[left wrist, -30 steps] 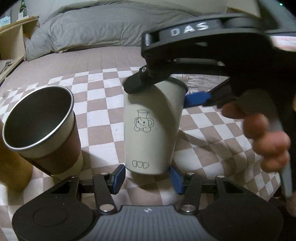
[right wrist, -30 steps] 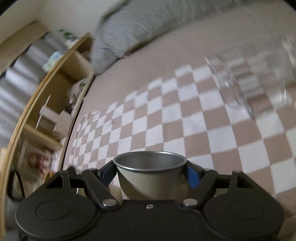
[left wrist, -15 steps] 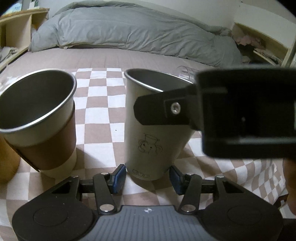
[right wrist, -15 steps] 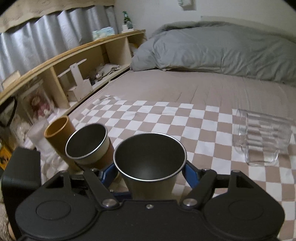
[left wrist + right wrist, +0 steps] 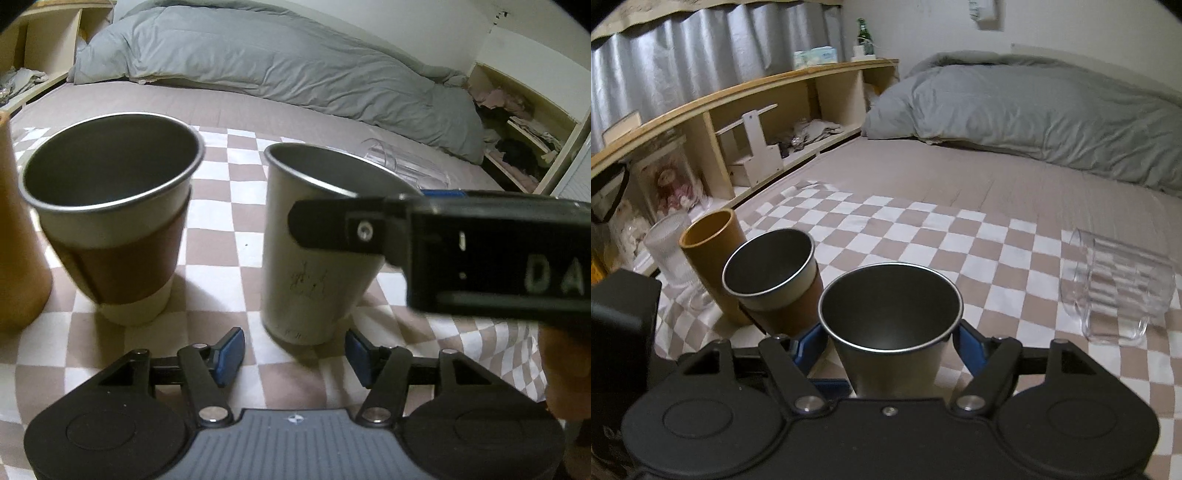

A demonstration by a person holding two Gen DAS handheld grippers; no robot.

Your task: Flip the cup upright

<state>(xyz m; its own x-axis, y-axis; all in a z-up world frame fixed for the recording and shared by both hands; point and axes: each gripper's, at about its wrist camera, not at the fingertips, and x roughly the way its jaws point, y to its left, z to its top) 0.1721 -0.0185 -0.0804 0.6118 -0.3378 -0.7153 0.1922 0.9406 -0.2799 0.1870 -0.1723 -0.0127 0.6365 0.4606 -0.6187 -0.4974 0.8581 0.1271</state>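
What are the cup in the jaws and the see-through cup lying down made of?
The held cup looks like metal, probably steel: dull grey inside, with a thin shiny rim. Its outside is a matte cream coating. The clear cup on its side could be glass or plastic; its ribbed walls show the checks through.

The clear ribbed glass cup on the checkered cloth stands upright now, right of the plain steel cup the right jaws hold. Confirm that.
Not quite. The clear ribbed glass cup lies on its side on the checkered cloth, as the right wrist view shows. It is indeed to the right of the plain steel cup between the right gripper's jaws.
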